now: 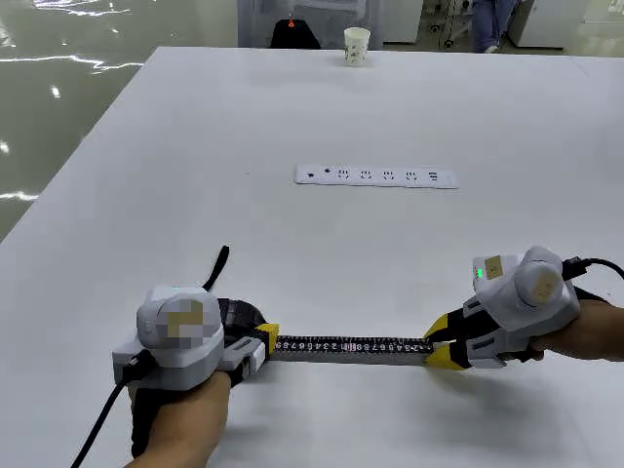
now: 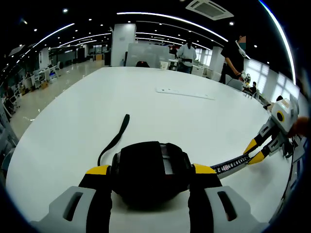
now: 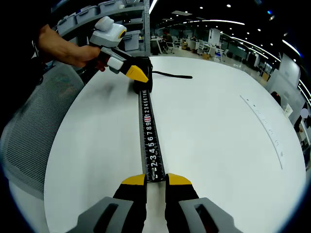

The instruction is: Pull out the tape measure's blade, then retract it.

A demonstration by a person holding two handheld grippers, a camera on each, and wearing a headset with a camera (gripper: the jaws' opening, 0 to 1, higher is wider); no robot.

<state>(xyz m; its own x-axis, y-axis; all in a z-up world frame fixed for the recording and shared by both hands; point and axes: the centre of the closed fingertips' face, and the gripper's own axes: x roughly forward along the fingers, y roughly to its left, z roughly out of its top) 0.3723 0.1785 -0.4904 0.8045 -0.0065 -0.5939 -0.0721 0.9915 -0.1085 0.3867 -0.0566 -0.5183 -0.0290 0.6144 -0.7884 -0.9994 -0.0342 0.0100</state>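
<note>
A black tape measure case lies on the white table, and my left gripper is shut on it from both sides. In the head view the case sits at the lower left with its black wrist strap trailing away. The dark numbered blade runs out flat to the right over the table. My right gripper is shut on the blade's end. In the right gripper view the blade stretches from the yellow-tipped jaws of my right gripper up to the case.
A white power strip lies mid-table beyond the blade. A paper cup stands near the far edge. The white table spreads wide around both grippers. People stand beyond the far end.
</note>
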